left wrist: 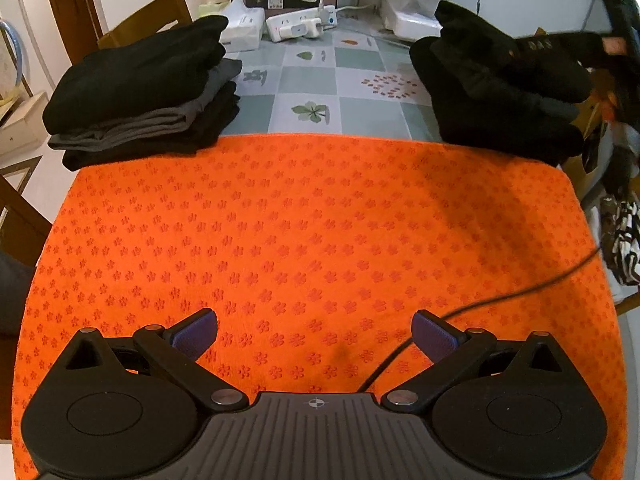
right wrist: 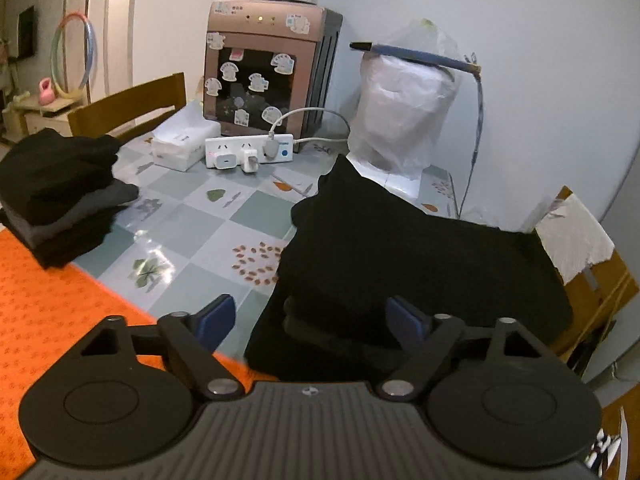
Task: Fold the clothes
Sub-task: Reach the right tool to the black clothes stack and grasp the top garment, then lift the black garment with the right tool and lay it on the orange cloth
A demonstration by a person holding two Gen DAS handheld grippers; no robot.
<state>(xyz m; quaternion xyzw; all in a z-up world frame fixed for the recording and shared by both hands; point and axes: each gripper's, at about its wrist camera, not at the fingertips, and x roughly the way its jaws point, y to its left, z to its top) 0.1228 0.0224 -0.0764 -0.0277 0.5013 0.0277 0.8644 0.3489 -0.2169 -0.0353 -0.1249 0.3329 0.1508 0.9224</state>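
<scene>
Over the orange mat [left wrist: 320,220], in the left wrist view, we are holding the left gripper [left wrist: 316,334] wide open with nothing between its fingers. A folded stack of clothes [left wrist: 148,92] is sitting at the mat's far left corner, a black pile [left wrist: 500,88] at the far right. In the right wrist view, we are holding the right gripper [right wrist: 310,322] open, gripping nothing, just over the near edge of that black pile [right wrist: 420,256] on the tabletop [right wrist: 192,224].

A folded stack [left wrist: 140,88] lies at the mat's [left wrist: 320,240] far left corner, another pile [left wrist: 500,84] at its far right.
</scene>
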